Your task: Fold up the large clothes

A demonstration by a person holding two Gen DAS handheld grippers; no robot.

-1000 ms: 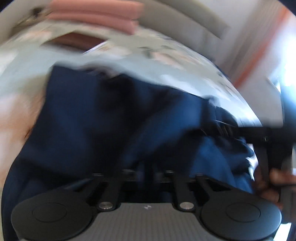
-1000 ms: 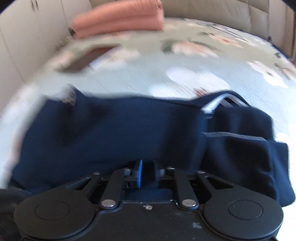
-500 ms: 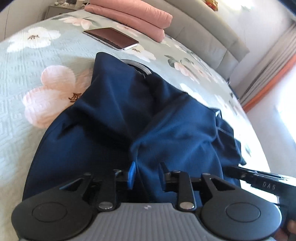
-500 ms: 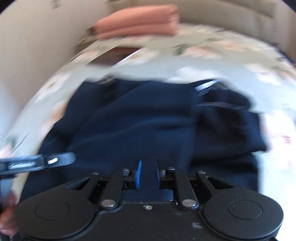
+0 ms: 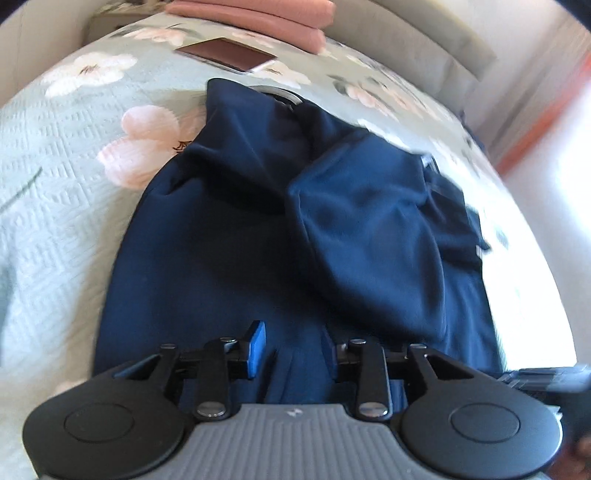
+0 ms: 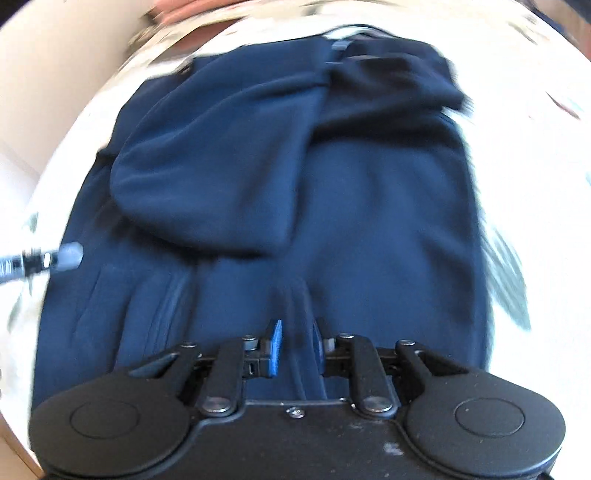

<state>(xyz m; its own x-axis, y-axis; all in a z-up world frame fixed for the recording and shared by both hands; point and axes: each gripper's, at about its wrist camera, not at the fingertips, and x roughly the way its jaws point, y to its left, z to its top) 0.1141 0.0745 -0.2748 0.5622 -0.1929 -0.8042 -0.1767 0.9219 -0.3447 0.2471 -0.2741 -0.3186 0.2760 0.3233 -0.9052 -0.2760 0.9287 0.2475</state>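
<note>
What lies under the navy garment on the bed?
The floral bedspread shows around the navy garment and runs beneath it. Whatever else lies underneath is covered by the cloth.

You're over a bed with a pale green floral bedspread — a grey padded headboard runs behind it, and hard light from the right washes out the orange-edged curtain.

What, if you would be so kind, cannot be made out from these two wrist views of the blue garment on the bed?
- Left wrist view: the garment's near hem, hidden behind the left gripper.
- Left wrist view: the pink stack, cut off by the top edge.
- Left wrist view: the tablet, too blurred to show screen or back.
- Right wrist view: the bed cover, washed out and smeared.
</note>
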